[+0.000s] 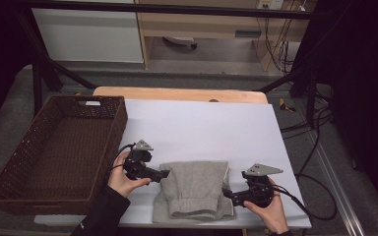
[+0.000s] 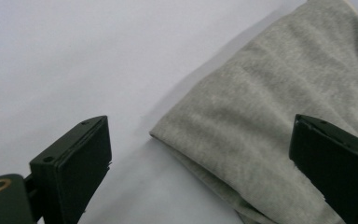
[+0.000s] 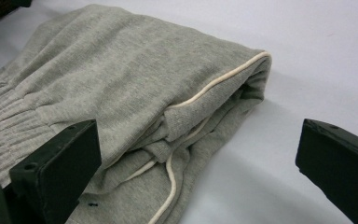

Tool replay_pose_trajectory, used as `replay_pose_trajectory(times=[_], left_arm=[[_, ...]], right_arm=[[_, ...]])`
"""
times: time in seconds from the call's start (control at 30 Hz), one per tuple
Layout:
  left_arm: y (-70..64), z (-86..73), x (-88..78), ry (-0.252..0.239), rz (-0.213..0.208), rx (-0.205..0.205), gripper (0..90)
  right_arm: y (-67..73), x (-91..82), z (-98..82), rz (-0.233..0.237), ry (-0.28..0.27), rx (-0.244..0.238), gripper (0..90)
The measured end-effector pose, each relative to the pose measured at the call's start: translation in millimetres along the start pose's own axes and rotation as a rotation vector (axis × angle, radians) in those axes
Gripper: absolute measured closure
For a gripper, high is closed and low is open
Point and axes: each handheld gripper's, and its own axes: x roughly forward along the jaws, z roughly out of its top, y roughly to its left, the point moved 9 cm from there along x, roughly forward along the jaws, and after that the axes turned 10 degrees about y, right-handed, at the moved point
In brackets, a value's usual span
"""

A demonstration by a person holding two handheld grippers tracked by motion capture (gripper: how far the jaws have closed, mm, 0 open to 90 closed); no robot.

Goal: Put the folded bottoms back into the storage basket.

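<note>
Folded grey garment (image 1: 195,189) lies at the table's (image 1: 202,128) near edge. Right claw (image 1: 225,191) gapes wide at its right side, holding nothing; left claw (image 1: 166,173), equally wide and empty, straddles its left corner. Farther left sits a wicker basket (image 1: 15,162).

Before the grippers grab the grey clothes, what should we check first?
1. Left gripper open: ok, jaws wide apart.
2. Right gripper open: ok.
3. Each gripper at an edge of the folded grey garment: ok, one at either side.
4. Cloth between the jaws: not ok yet for a firm bite.
5. Basket has room: ok, looks empty.
6. Garment stays folded when lifted: cannot tell.
</note>
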Motion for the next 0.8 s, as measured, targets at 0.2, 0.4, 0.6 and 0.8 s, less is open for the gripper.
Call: replay_pose_trajectory(times=[0.2,0.4,0.6,0.8], left_arm=[[6.9,-0.4,8.0,0.014,0.023,-0.015,7.7],[9.4,-1.0,12.8,0.028,0.03,-0.034,10.4],[9.9,-1.9,17.5,0.039,0.027,-0.045,15.5],[8.0,-2.2,26.2,0.063,0.031,-0.05,21.6]], right_arm=[[0.0,0.3,-0.7,-0.001,0.006,0.001,0.6],[0.5,0.7,-0.8,0.0,0.005,0.001,0.6],[1.8,2.9,-2.0,0.006,0.013,-0.004,0.6],[2.6,4.7,-3.3,0.009,0.023,-0.005,0.6]])
